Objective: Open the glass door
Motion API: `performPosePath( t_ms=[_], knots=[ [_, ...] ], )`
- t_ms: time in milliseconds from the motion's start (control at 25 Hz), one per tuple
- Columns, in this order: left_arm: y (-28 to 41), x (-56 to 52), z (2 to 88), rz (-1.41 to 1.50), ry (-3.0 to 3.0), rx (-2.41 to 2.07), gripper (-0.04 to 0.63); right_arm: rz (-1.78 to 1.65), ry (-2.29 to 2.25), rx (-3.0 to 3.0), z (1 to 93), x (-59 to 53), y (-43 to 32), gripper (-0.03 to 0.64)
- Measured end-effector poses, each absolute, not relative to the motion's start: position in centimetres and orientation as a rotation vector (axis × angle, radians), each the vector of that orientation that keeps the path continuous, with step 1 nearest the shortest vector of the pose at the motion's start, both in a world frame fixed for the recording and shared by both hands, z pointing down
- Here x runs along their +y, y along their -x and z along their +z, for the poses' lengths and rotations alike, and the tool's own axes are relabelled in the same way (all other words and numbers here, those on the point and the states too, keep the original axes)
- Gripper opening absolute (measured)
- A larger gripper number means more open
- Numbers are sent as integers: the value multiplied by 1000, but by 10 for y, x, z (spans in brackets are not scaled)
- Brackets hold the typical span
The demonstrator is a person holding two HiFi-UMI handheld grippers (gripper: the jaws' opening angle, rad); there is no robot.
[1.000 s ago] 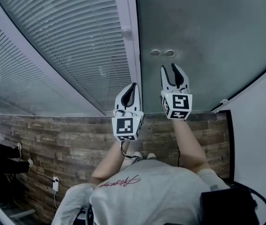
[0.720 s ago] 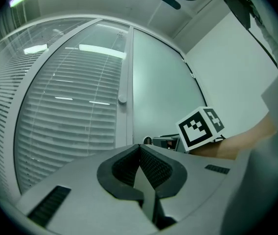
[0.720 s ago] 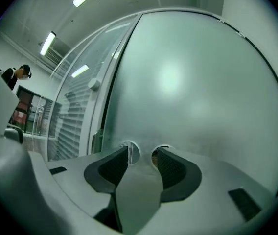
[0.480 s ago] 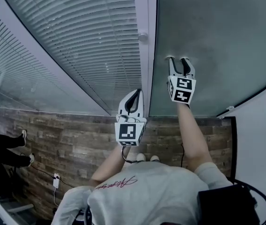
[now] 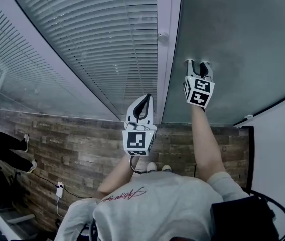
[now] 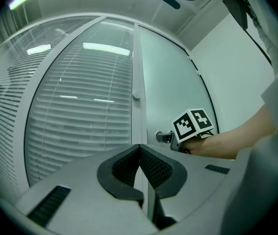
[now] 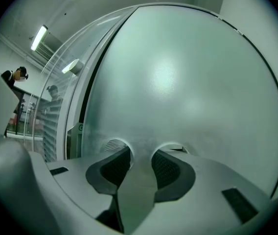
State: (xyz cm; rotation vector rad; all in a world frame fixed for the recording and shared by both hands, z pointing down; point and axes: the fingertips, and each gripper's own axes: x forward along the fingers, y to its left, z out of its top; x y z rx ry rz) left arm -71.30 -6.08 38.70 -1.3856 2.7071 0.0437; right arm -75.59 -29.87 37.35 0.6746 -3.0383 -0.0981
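The frosted glass door (image 5: 233, 34) (image 7: 178, 72) (image 6: 168, 82) fills the upper right of the head view. It has two round holes (image 7: 113, 145) side by side near its left edge. My right gripper (image 5: 198, 63) (image 7: 141, 153) points level at the door with one fingertip in each hole. Its jaws are closing, and the pads touch both sides of the glass strip between the holes. My left gripper (image 5: 143, 98) (image 6: 140, 146) hangs lower and to the left, before the door frame post (image 5: 165, 59), shut with nothing in it.
Left of the post stands a fixed glass panel with slatted blinds (image 5: 92, 49). A small round knob (image 5: 162, 36) (image 6: 136, 96) sits on the post. A white wall (image 5: 278, 149) adjoins the door on the right. A person's legs (image 5: 2, 149) and a cable (image 5: 59, 189) lie on the wood floor at left.
My right gripper moved forward to the door and put its fingertips into the two holes. The left gripper stayed in about the same place.
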Motion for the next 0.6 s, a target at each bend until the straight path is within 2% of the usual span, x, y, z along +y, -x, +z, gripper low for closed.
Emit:
performPosePath(
  t_ms=[600],
  knots=[
    [707, -48, 379, 101, 1439, 2682, 7, -84, -710, -3067, 368, -282, 729, 143]
  ],
)
